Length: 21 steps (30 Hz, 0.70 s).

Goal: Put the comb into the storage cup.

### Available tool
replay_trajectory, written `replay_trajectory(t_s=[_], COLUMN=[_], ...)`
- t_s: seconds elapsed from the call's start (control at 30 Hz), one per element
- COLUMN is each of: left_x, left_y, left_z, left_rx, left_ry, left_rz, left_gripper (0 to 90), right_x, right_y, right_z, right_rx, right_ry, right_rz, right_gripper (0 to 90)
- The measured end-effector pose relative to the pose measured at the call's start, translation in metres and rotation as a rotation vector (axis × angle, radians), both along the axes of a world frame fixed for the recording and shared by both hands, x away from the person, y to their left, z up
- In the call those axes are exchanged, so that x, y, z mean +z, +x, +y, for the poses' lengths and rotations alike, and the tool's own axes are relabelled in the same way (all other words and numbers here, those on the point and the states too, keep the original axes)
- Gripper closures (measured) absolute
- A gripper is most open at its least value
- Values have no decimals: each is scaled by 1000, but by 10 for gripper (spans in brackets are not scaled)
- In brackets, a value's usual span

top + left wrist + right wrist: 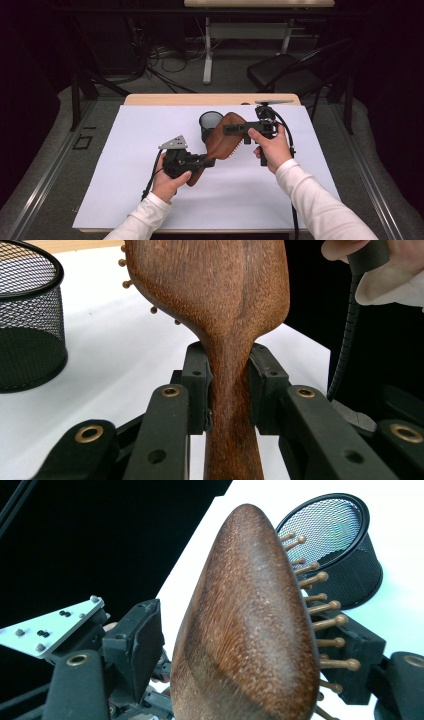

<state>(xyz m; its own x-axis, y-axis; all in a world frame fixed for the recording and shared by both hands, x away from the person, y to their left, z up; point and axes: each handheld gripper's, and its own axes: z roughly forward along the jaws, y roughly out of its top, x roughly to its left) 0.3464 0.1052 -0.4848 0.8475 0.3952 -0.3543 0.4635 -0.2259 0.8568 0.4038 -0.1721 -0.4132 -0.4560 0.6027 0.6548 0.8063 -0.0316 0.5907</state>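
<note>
A brown wooden hairbrush (225, 140) is held above the white mat, with its head toward the far side and its bristle pins turned sideways. My left gripper (207, 161) is shut on the brush's narrow handle (227, 405), and both pads press its sides. My right gripper (235, 134) reaches in from the right and straddles the brush head (245, 630). One pad faces the smooth back with a thin gap. The other pad stands at the bristle tips (332, 642). A black mesh cup (211, 125) stands upright just behind the brush.
A white mat (150, 200) covers most of the wooden table (210, 99). The mesh cup (30, 325) is close to the brush head on the left gripper's left. Beyond the table stand a black chair (285, 70) and another table's legs, with cables on the floor.
</note>
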Motion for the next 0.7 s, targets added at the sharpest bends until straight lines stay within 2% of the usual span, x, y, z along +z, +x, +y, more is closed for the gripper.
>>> replay_trajectory(t_s=[0.17, 0.37, 0.53, 0.7], left_x=[-1, -1, -2, -3], left_y=[1, 2, 2, 3], left_z=[0, 2, 2, 2], left_rx=[2, 2, 0, 4], left_ry=[0, -3, 4, 10], left_rz=[4, 4, 2, 5], left_gripper=[734, 734, 734, 734], right_x=[-2, -2, -3, -6], right_y=[0, 1, 1, 2], right_z=[0, -2, -4, -7], right_rx=[-6, -14, -11, -7], right_ry=[-7, -5, 9, 42], right_rz=[0, -8, -8, 12], right_gripper=[283, 359, 381, 401])
